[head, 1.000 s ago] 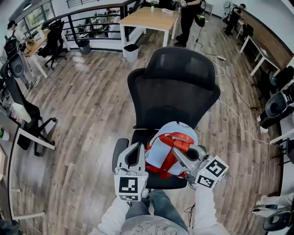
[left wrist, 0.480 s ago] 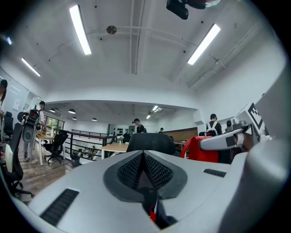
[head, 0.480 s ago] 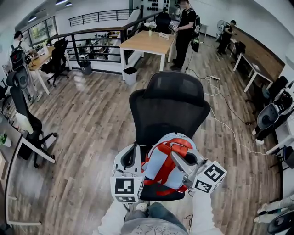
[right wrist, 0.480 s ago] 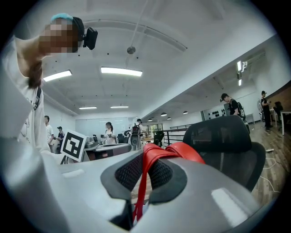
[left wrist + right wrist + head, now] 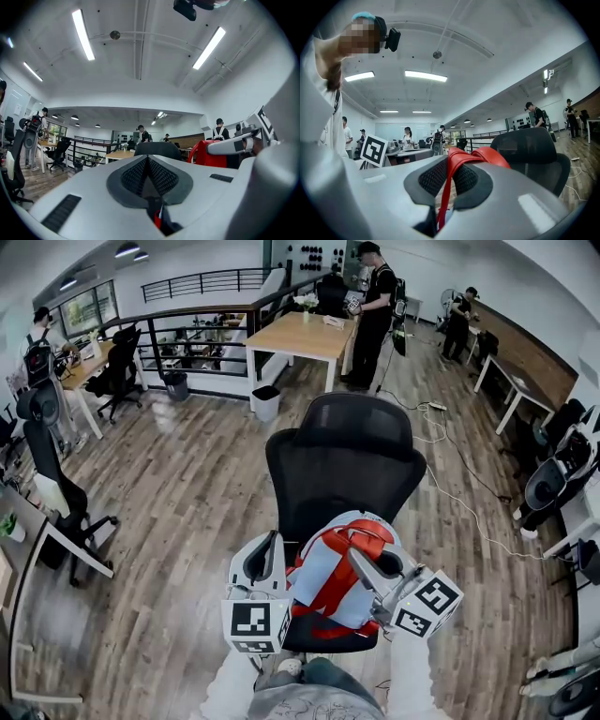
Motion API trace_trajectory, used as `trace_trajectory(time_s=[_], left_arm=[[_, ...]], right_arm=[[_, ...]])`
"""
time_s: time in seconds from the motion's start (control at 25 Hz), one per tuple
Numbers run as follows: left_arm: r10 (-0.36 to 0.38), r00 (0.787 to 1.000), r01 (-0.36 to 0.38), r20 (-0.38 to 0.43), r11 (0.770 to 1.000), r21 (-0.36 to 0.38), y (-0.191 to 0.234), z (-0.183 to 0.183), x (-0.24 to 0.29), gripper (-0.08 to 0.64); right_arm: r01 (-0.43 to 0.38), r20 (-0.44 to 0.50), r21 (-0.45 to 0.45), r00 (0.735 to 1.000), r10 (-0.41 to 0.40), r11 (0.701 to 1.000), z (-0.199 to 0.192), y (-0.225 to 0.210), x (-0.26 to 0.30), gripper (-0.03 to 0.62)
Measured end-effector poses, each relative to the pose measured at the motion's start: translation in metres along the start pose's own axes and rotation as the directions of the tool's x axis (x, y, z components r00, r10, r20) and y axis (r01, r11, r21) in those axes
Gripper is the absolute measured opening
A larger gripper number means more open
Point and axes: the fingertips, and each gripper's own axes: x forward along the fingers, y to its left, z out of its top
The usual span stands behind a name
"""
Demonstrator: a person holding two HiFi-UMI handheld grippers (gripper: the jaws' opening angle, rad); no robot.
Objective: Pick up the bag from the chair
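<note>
A light blue bag with red straps sits between my two grippers, over the seat of the black mesh office chair. My left gripper is shut at the bag's left side; in the left gripper view a small bit of red shows deep between its closed pads. My right gripper is shut on a red strap, which runs down between its pads. The chair back stands just behind. The bag's underside and the seat beneath it are hidden.
A wooden table and a waste bin stand beyond the chair, with a person beside the table. A cable lies on the wood floor at right. Another office chair and desks stand at left; a railing runs along the back.
The head view has tilted up and shows more of the room. Both grippers stay shut on the bag, which now sits a little higher against the chair back.
</note>
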Motion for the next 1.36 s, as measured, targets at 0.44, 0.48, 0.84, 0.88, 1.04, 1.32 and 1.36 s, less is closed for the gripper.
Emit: trace_trajectory(time_s=[0.44, 0.48, 0.84, 0.88, 1.04, 1.32, 1.36], left_arm=[[-0.014, 1.000, 0.014, 0.004, 1.000, -0.004, -0.009, 0.001, 0.001, 0.006], [-0.016, 1.000, 0.016, 0.003, 1.000, -0.004, -0.009, 0.001, 0.002, 0.006], [-0.027, 1.000, 0.027, -0.001, 1.000, 0.003, -0.008, -0.002, 0.004, 0.006], [-0.026, 1.000, 0.026, -0.004, 1.000, 0.002, -0.008, -0.003, 0.005, 0.006], [-0.026, 1.000, 0.026, -0.007, 1.000, 0.000, -0.009, -0.002, 0.006, 0.006], [-0.030, 0.999, 0.030, -0.012, 1.000, -0.002, -0.008, -0.004, 0.008, 0.006], [-0.031, 0.999, 0.031, -0.014, 1.000, -0.003, -0.008, -0.005, 0.009, 0.006]], right_arm=[[0.030, 0.006, 0.009, 1.000, -0.030, 1.000, -0.003, -0.003, -0.005, 0.026], [0.031, 0.004, 0.010, 1.000, -0.031, 0.999, -0.004, -0.003, -0.004, 0.026], [0.031, -0.009, 0.009, 0.999, -0.031, 0.999, -0.011, -0.001, 0.000, 0.026], [0.029, -0.010, 0.008, 1.000, -0.029, 1.000, -0.010, -0.001, 0.000, 0.026], [0.028, -0.010, 0.009, 1.000, -0.028, 1.000, -0.008, -0.004, -0.002, 0.026], [0.034, -0.012, 0.012, 0.999, -0.034, 0.999, -0.011, -0.008, 0.001, 0.026], [0.035, -0.013, 0.012, 0.999, -0.035, 0.999, -0.012, -0.008, 0.002, 0.026]])
